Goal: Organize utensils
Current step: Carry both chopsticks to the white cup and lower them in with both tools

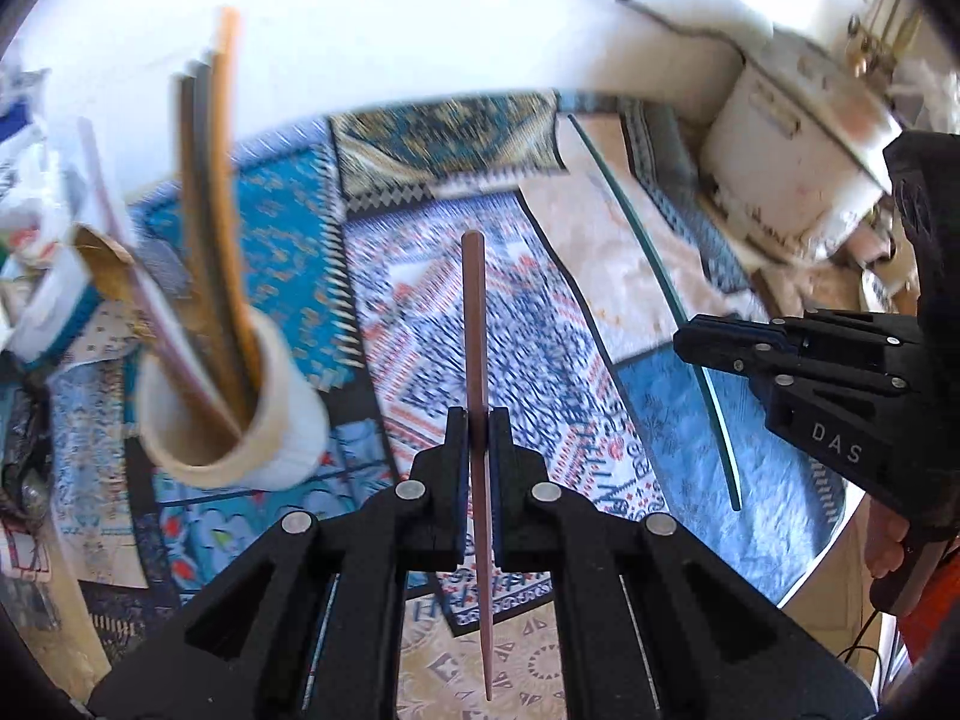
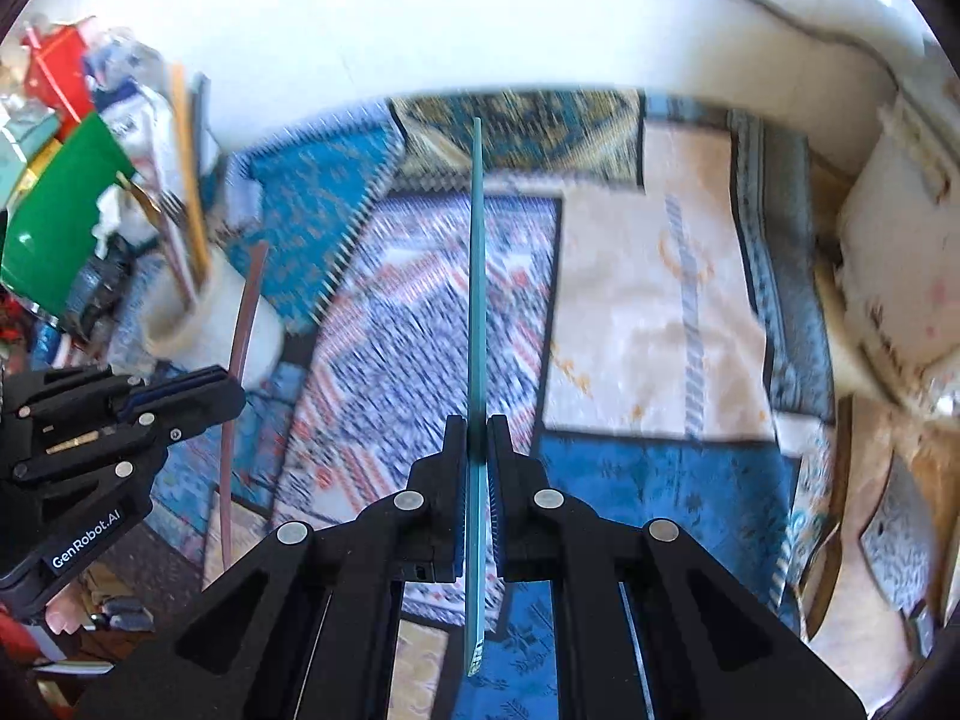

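Left gripper point(image 1: 478, 420) was clamped on a brown utensil point(image 1: 476, 324), right gripper point(image 2: 478, 426) on a teal utensil point(image 2: 476, 276), both above the patterned cloth point(image 1: 528, 330) near the crowded white cup point(image 1: 264, 414); thin handles could pivot, snagging on insertion.

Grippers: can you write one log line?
left gripper: shut on pink utensil | right gripper: shut on teal utensil | cup: holds others

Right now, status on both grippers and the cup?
Left gripper shut on pink utensil. Right gripper shut on teal utensil. White cup holds several utensils. Nothing in the way.
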`<state>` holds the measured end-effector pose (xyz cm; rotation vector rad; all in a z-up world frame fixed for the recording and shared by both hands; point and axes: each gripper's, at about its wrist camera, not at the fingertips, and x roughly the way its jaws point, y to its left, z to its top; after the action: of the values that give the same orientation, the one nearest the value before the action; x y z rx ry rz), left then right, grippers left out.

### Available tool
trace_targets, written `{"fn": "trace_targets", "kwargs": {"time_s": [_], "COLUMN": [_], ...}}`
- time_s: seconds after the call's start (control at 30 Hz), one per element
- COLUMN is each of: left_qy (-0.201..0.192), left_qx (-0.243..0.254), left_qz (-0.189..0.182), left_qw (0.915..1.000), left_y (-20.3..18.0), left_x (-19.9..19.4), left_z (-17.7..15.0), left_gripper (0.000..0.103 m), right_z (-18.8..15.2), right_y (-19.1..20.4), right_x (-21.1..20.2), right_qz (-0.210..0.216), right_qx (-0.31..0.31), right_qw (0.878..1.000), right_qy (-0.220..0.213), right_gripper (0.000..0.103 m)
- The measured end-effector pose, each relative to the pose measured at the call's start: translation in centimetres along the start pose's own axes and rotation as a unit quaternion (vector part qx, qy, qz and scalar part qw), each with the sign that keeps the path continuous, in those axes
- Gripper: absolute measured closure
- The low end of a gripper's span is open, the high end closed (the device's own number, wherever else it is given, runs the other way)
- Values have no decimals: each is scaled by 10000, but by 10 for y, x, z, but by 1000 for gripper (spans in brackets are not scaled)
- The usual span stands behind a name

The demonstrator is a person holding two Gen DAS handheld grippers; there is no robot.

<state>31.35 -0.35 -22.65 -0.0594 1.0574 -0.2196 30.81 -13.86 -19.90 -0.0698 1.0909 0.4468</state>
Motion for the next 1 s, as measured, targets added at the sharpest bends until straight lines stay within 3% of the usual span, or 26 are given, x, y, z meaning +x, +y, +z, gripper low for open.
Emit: {"fn": "trace_targets", "kwargs": {"time_s": [0.4, 0.8, 1.0], "left_qy": [-1041, -1784, -2094], "left_qx": [-701, -1414, -1633], "left_qz": [494, 916, 1013], "left_qw": [9909, 9694, 9587], "left_y": [56, 117, 135], "left_x": [-73, -109, -109], "left_z": [14, 35, 47], "left_gripper": [99, 99, 99], "right_z": [51, 96, 116], "right_y": [57, 119, 130], "right_x": [-16, -8, 15], "right_qz": [384, 857, 1074], "right_qx": [-502, -986, -613], "right_qw": [9954, 9856, 9867], "right_qy": [-719, -1073, -1056], "right_gripper": [97, 97, 97]}}
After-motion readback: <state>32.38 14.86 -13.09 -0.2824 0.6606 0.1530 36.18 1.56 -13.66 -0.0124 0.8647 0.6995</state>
